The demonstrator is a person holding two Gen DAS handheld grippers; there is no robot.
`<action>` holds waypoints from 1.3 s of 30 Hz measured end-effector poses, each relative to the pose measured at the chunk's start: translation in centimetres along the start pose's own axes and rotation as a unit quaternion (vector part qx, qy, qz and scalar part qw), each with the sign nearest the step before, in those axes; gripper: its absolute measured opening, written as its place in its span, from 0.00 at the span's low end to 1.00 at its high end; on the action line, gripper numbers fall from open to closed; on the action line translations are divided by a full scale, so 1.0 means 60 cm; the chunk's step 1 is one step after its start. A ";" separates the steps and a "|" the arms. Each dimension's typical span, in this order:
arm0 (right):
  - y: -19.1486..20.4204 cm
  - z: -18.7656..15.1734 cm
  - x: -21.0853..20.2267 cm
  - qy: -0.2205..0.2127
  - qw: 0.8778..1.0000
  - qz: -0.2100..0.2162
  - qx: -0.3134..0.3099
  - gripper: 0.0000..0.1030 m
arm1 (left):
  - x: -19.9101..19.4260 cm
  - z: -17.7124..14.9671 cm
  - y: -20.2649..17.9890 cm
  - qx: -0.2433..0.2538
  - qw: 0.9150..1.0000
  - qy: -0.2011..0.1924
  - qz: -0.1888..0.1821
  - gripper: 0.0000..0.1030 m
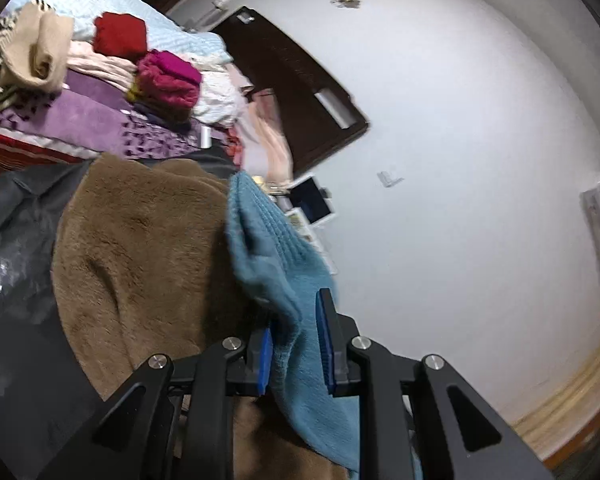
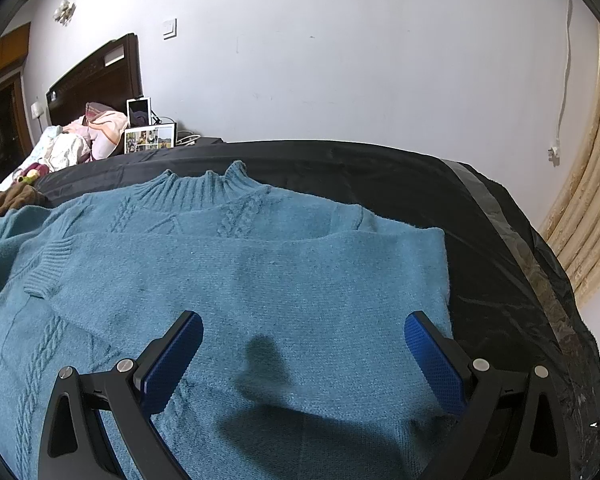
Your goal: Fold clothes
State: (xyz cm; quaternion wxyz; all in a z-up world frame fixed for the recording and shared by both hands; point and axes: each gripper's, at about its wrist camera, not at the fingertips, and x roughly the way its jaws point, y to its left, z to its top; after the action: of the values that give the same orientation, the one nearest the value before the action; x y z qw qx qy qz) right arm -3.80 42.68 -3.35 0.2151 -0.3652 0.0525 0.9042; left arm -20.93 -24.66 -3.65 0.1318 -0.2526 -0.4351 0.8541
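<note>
No text, label, brand or number can be read in either view. The white-framed photo collage (image 2: 150,141) standing beside the dark wooden headboard (image 2: 96,76) shows only small pictures, too tiny to make out, and the teal cable-knit sweater (image 2: 236,280) carries no visible tag.

Both wrist views look close along the blue sweater (image 2: 236,280), sharing the headboard (image 1: 296,80).

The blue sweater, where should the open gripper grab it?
Probably the blue sweater's right side edge, coming in from the right over the black cover. The edge lies flat and free there. The right gripper hangs open above; the left gripper already pinches another part.
</note>
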 end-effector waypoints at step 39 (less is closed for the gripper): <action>0.008 -0.002 -0.014 -0.012 1.000 -0.004 -0.012 0.99 | 0.153 -0.289 -0.433 0.253 0.951 0.163 -0.070 0.09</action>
State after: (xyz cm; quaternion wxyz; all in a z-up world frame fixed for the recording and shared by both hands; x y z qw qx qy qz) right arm -3.40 41.93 -2.88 0.2152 -0.3568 0.0376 0.9083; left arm -19.02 6.39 5.95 0.3199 -0.3160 -0.1938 0.8719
